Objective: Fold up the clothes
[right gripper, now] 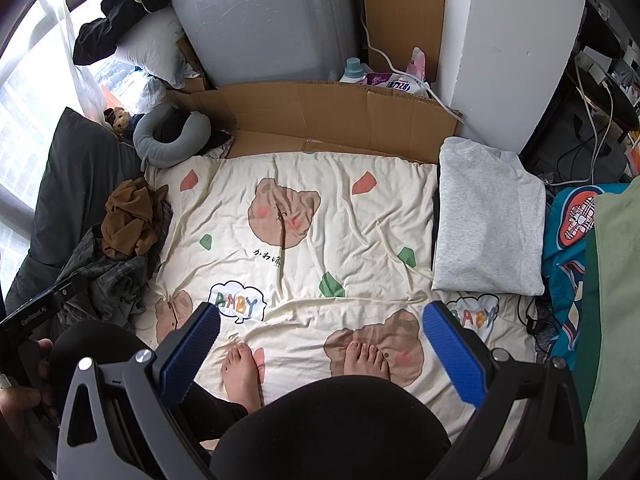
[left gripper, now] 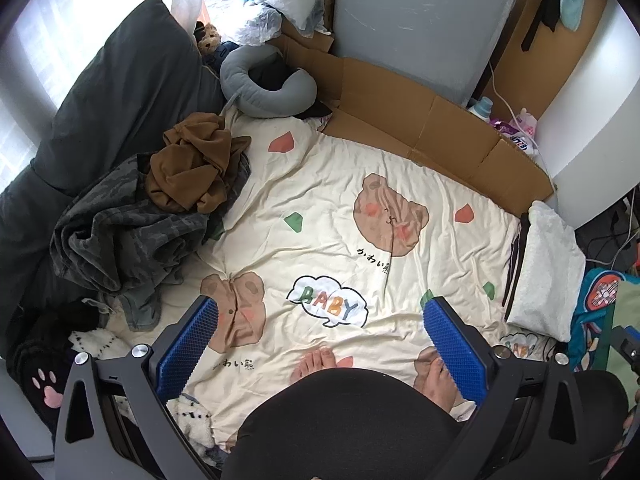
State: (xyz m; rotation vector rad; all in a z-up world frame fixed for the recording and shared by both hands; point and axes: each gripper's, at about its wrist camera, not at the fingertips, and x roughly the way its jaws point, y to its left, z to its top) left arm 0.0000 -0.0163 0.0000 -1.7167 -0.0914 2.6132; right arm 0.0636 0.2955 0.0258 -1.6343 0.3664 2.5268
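A cream bear-print blanket point(left gripper: 340, 184) covers the bed. A pile of unfolded clothes lies at its left edge: a brown garment point(left gripper: 192, 164) on top of a grey camouflage one point(left gripper: 120, 236). The pile also shows in the right wrist view, brown point(right gripper: 130, 218) over grey point(right gripper: 108, 276). A folded light-grey garment point(right gripper: 488, 216) lies at the blanket's right edge, and shows in the left wrist view point(left gripper: 548, 272). My left gripper point(left gripper: 320, 316) is open and empty, high above the blanket. My right gripper point(right gripper: 320, 320) is open and empty, also held high.
The person's bare feet point(right gripper: 304, 364) stand on the blanket's near edge. Flattened cardboard point(right gripper: 320, 116) lies at the far side. A grey neck pillow point(right gripper: 168, 136) and a dark pillow point(left gripper: 120, 92) sit at the far left. A teal patterned cloth point(right gripper: 572, 232) lies right.
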